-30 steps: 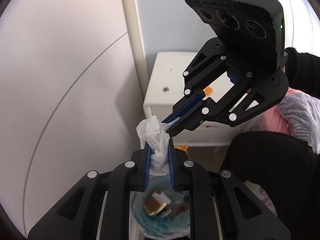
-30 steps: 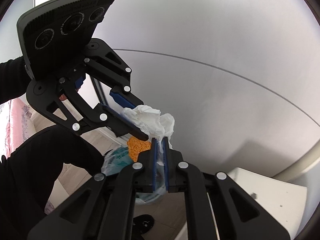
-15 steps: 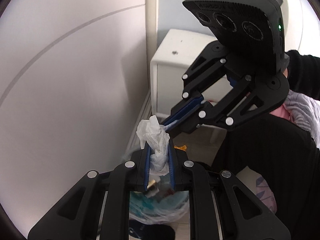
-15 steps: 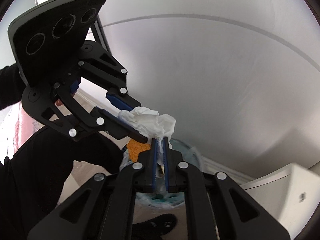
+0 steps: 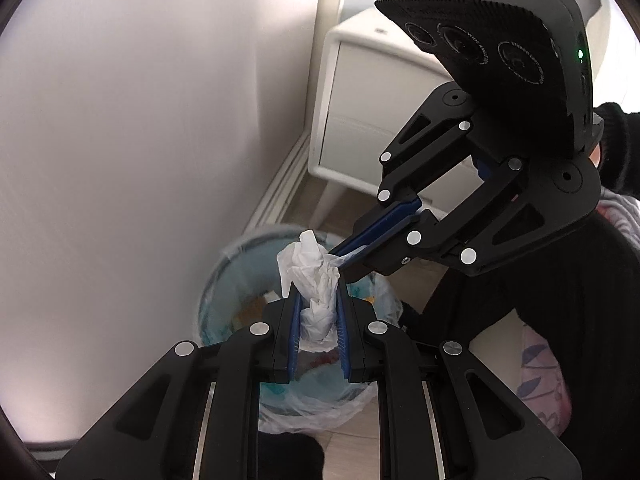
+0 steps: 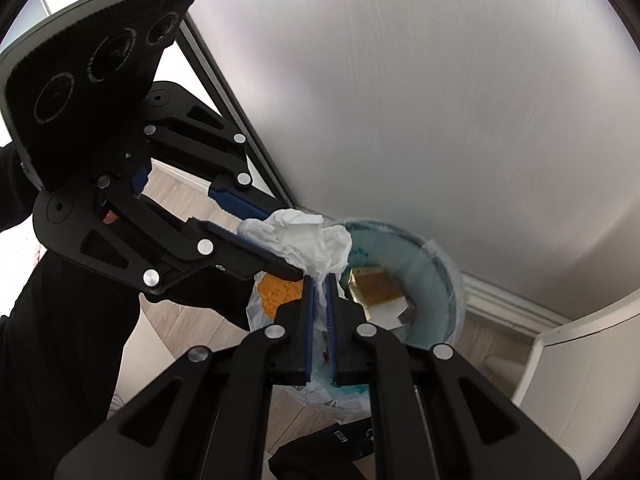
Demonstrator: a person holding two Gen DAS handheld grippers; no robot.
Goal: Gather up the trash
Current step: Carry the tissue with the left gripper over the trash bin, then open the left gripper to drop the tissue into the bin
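Observation:
A crumpled white tissue is pinched by both grippers at once. My left gripper is shut on its lower part. My right gripper comes in from the right and is shut on its upper edge. In the right wrist view the tissue sits at my right gripper, with the left gripper coming in from the left. Directly below is a round bin lined with a clear bag. It holds a gold-brown box, an orange piece and other scraps.
A pale wall with a skirting board runs close behind the bin. A white bedside cabinet stands on legs to the right of it. My dark-clothed legs and a dark shoe are beside the bin on the wooden floor.
Both grippers, still holding the tissue, have tipped downward and moved over the bin. The bin's opening now shows beneath the tissue, and the cabinet has slid up and back in view.

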